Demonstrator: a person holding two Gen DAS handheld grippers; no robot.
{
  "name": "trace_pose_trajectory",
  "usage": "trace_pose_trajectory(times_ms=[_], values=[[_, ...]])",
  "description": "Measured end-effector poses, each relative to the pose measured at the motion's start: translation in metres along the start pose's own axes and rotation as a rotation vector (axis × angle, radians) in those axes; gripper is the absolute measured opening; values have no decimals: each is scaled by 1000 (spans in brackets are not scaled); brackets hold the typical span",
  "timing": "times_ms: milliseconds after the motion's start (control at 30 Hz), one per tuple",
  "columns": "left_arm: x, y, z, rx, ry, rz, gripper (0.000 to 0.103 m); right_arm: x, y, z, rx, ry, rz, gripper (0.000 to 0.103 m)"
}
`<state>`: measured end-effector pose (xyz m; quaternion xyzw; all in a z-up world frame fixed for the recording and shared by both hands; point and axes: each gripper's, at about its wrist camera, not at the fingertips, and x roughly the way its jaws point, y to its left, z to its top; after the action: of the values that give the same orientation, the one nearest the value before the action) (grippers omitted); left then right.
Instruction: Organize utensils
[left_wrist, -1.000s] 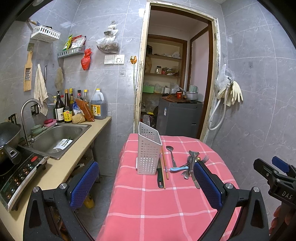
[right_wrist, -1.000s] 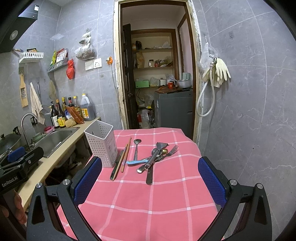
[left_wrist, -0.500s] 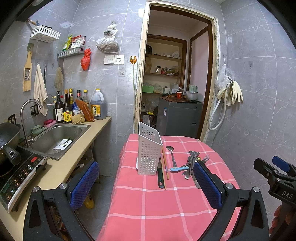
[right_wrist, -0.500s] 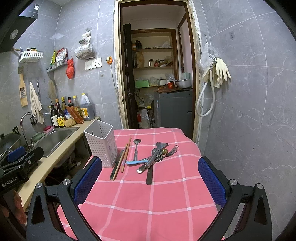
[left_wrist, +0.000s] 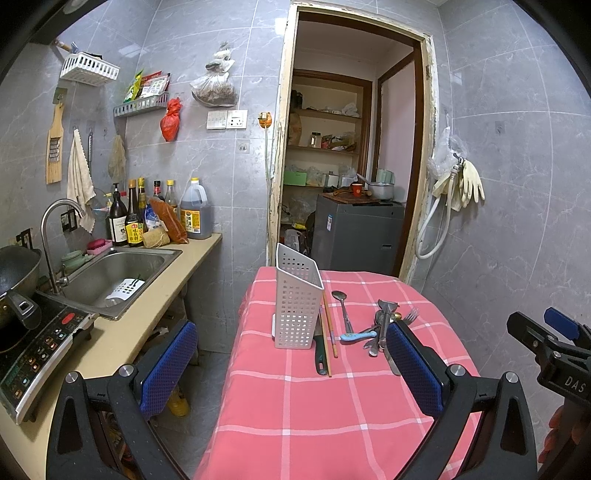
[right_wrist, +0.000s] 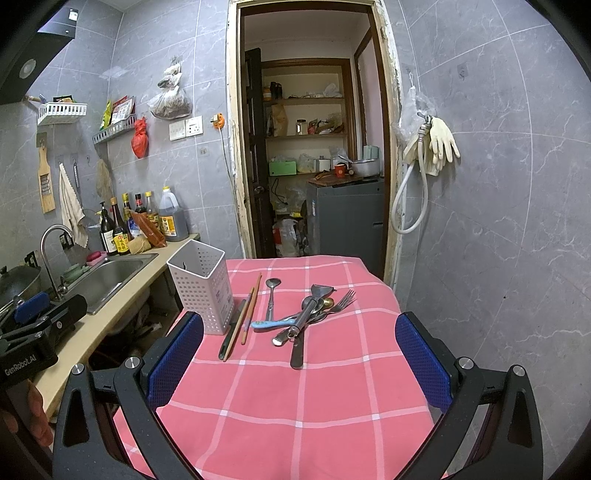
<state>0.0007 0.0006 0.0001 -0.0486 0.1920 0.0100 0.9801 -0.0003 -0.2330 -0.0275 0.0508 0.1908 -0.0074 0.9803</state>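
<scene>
A heap of utensils (right_wrist: 310, 314) lies on a pink checked tablecloth (right_wrist: 295, 406), just right of chopsticks (right_wrist: 248, 312) and a white perforated holder (right_wrist: 201, 286) standing upright. Left gripper (left_wrist: 291, 373) and right gripper (right_wrist: 299, 358) both gape wide, empty, near the table's front. A sink (left_wrist: 110, 273) sits left; nothing blocks the utensils.

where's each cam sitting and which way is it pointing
Left wrist: on the left gripper, facing across the pink table to the doorway; the right gripper shows at right.
Right wrist: on the right gripper, facing the same way; the left gripper shows at left.
Shared: white holder, utensil pile, sink.
</scene>
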Motion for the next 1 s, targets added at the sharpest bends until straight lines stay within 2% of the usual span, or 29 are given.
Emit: trace_pose_trajectory(times_ms=[767, 1000], values=[[0, 0, 0, 3, 1, -1, 103, 1, 1, -1, -1, 2, -2, 102], [1, 0, 1, -15, 11, -14, 103, 21, 6, -5, -1, 17, -18, 102]])
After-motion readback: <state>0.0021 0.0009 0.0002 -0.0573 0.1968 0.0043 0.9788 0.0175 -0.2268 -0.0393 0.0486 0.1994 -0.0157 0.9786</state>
